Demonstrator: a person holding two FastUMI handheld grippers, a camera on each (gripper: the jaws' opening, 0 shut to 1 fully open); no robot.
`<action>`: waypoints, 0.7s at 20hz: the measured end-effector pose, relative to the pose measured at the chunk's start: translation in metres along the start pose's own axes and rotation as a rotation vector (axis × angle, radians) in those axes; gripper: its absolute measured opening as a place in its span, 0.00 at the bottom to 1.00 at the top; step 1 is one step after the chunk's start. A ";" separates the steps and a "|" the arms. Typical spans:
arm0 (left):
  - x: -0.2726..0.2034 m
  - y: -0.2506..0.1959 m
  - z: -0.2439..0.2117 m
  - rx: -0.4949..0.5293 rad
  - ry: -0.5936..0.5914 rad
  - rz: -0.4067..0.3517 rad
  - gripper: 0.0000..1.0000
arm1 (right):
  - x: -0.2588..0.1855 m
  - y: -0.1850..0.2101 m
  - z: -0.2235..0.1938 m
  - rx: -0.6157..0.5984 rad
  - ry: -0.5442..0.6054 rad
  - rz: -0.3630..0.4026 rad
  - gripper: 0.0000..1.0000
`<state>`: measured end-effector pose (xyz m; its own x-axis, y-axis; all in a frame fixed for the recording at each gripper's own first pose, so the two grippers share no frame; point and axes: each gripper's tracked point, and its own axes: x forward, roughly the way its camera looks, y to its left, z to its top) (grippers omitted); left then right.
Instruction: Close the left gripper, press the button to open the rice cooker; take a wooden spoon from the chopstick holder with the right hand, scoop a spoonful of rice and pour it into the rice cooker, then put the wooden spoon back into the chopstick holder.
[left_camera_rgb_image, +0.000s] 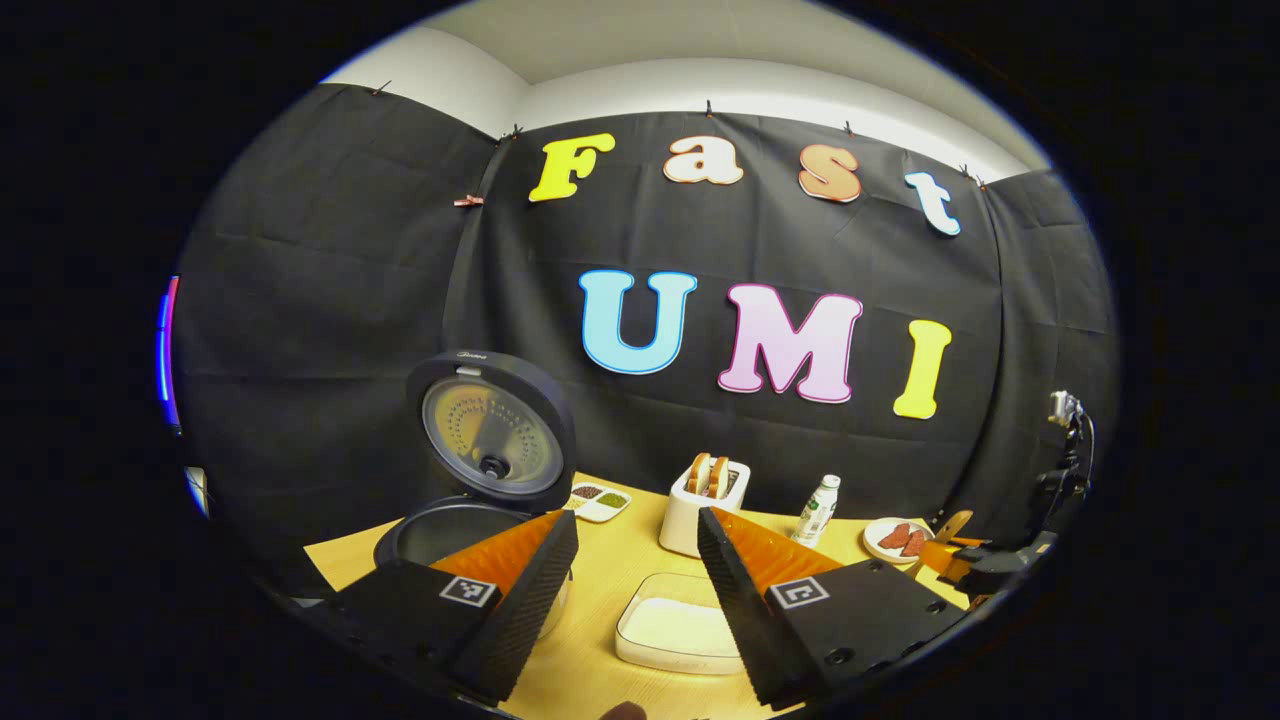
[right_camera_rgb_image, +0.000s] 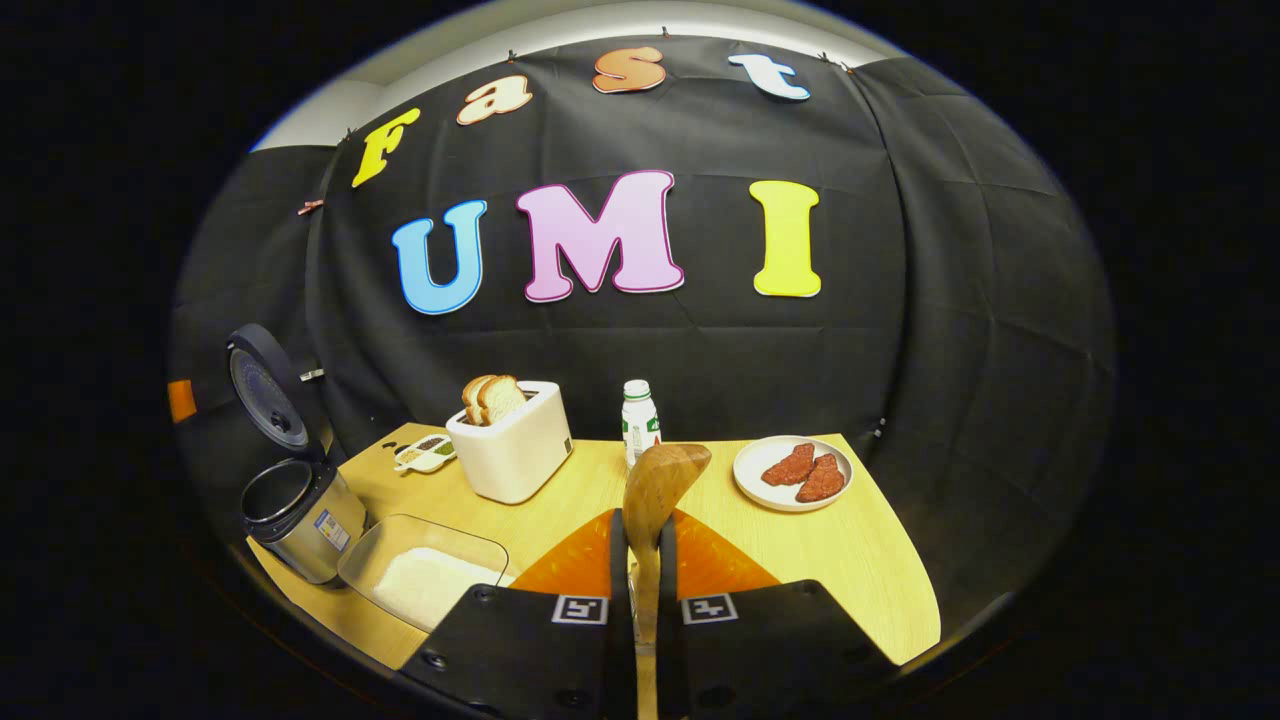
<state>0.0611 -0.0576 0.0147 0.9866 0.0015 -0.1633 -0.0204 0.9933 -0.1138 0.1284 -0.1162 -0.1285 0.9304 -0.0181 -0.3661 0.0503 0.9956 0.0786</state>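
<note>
Right gripper (right_camera_rgb_image: 640, 560) clamps wooden spoon (right_camera_rgb_image: 660, 480) above yellow table (right_camera_rgb_image: 850, 560).

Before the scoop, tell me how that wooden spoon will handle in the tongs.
The wooden spoon looks rigid, so it should not bend while digging into the rice. The right tongs pinch only its thin handle, so it may pivot under load. Its bowl looks shallow; grains could spill if tilted.

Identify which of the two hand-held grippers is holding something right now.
The right hand-held gripper: its fingers are shut on the wooden spoon, handle clamped between them. The left hand-held gripper stands wide open, nothing between its fingers.
</note>
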 end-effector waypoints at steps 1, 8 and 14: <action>0.000 0.002 0.000 0.004 -0.003 0.003 0.84 | -0.002 -0.004 0.000 0.000 -0.002 -0.020 0.16; -0.002 0.004 0.000 0.005 0.003 -0.012 0.84 | -0.007 -0.021 -0.003 0.020 0.032 -0.138 0.38; 0.002 0.015 0.008 0.005 -0.012 -0.011 0.84 | -0.024 -0.009 0.038 0.035 -0.065 -0.139 0.40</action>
<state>0.0638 -0.0414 0.0208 0.9886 -0.0077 -0.1506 -0.0091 0.9938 -0.1106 0.1194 -0.1284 -0.0852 0.9349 -0.1627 -0.3154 0.1920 0.9793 0.0639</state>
